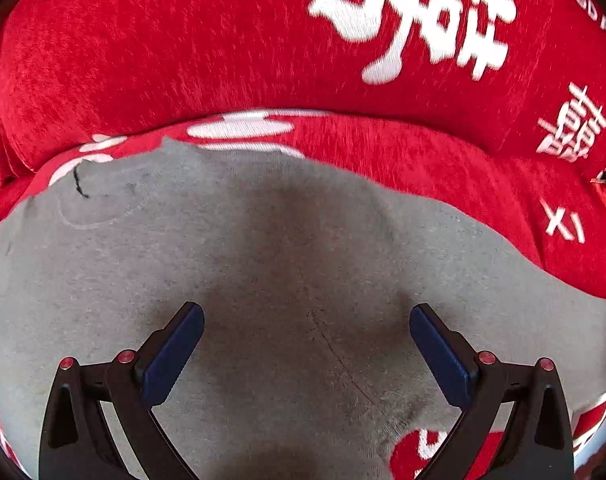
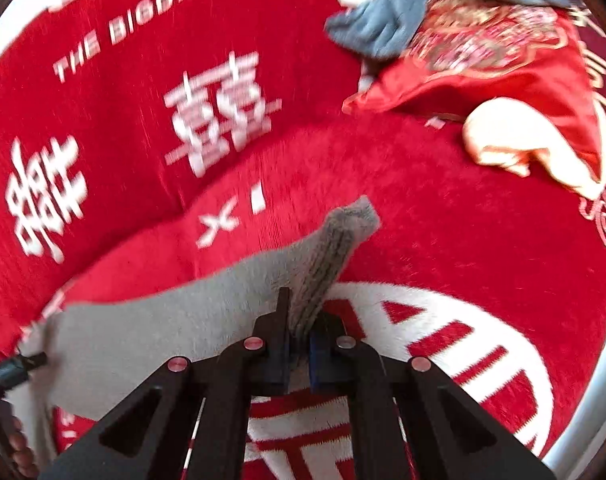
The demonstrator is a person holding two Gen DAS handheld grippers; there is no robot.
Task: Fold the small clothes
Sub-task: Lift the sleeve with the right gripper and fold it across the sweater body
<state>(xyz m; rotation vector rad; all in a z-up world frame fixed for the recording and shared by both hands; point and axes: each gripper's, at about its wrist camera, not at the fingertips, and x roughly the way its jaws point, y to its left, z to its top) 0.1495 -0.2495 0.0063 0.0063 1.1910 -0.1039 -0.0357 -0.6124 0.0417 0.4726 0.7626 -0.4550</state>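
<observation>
Right tongs point(image 2: 299, 344) are pressed together on the ribbed cuff end of a grey garment point(image 2: 191, 312), pinching it so that the cuff stands up above the fingertips while the rest of the cloth trails to the left, lying on a red blanket point(image 2: 443, 208) with white lettering. Left tongs point(image 1: 306, 344) are spread wide, both blue pads point(image 1: 175, 356) bare and gripping nothing, poised directly over the same grey garment point(image 1: 287, 240), which fills the near field of the left wrist view; contact with the cloth cannot be determined. Beyond the grey garment, the blanket rises in a fold carrying large white characters. Farther still, up and right of the grey garment, a red embroidered satin piece point(image 2: 491, 56) lies on the blanket, with a blue-grey cloth point(image 2: 399, 16) touching its far edge.
</observation>
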